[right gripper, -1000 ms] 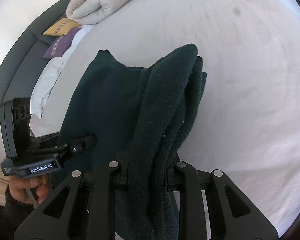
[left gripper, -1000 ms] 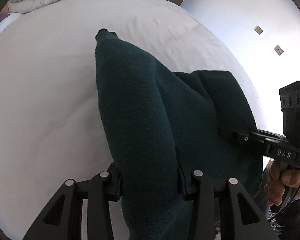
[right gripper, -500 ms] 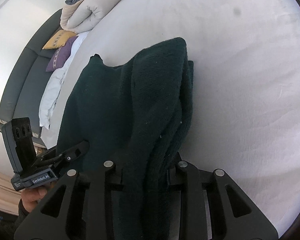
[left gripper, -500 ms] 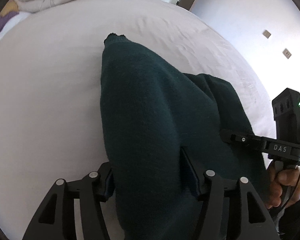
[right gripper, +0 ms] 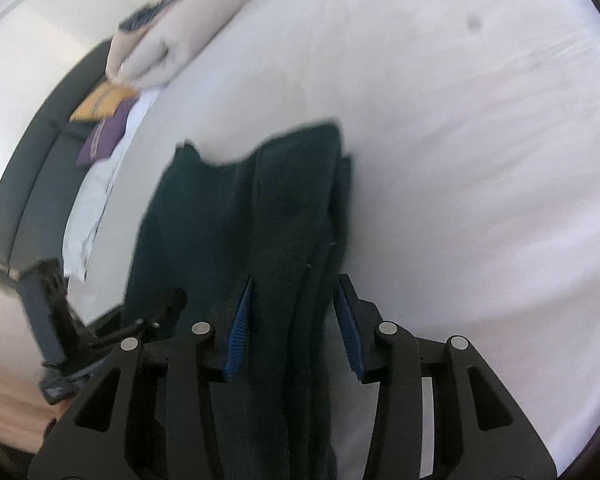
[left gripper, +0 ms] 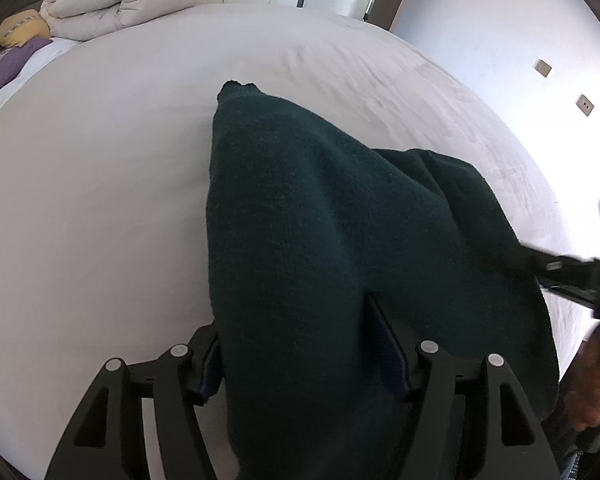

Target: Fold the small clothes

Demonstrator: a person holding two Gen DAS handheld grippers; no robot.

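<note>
No brand, label or lettering can be read in either view; the plate on the left gripper's body in the right wrist view is a blur. A dark green knitted garment [left gripper: 300, 240] lies folded on the white bed sheet [left gripper: 100, 200], one narrow end pointing toward the head of the bed and its near end at the foot edge where both tools stand. The left gripper [left gripper: 296, 344] has the cloth running between its jaws, which are opening; the right-hand pad stands free of the knit, the other is hidden behind it, so the hold looks released. The right gripper [right gripper: 292, 320] is opening too, blue pads [right gripper: 239, 320] apart from the thick fold lying between them. A rolled beige duvet [left gripper: 100, 0] with a yellow cushion [left gripper: 20, 30] and a purple cushion [left gripper: 8, 68] sits at the far head end; the sheet to both sides of the garment is bare and wide
</note>
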